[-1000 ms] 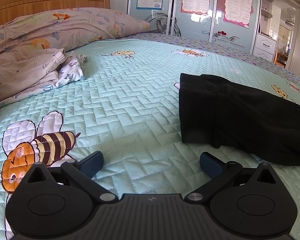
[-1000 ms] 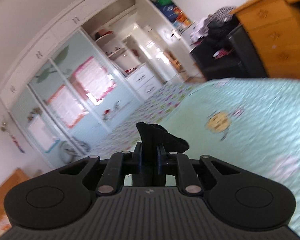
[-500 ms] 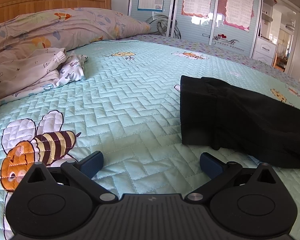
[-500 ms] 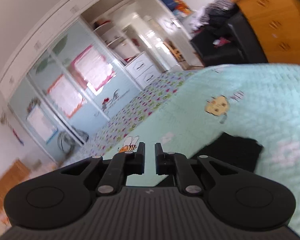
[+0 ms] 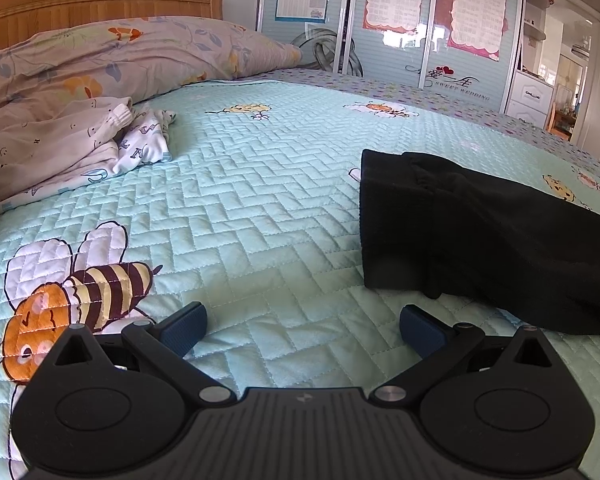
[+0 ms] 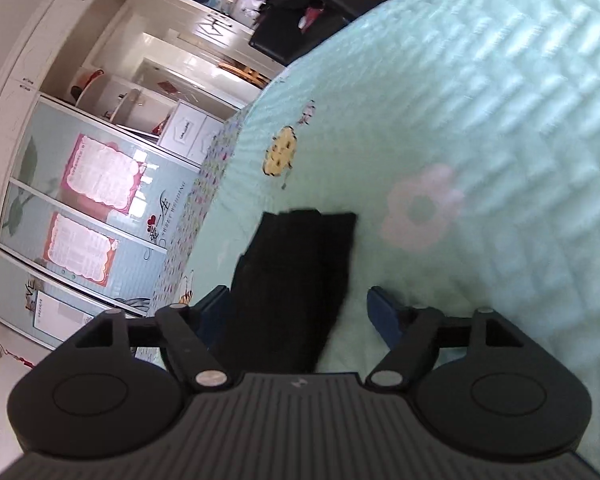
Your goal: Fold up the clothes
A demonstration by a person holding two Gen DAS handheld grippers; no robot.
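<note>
Quilted bedspread [image 5: 260, 200] under both tools. Black garment [image 5: 480, 236] flat on it, right of left gripper [image 5: 302, 330]: low, level, fingers wide apart. Right gripper [image 6: 300, 312] rolled sideways above garment's end, fingers spread, gripping nothing

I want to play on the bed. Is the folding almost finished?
Partly. The black fabric garment lies folded on the quilt. Both the left hand-held gripper and right hand-held gripper are open, holding nothing. The crumpled pale printed clothes by the pillow remain unfolded.
</note>
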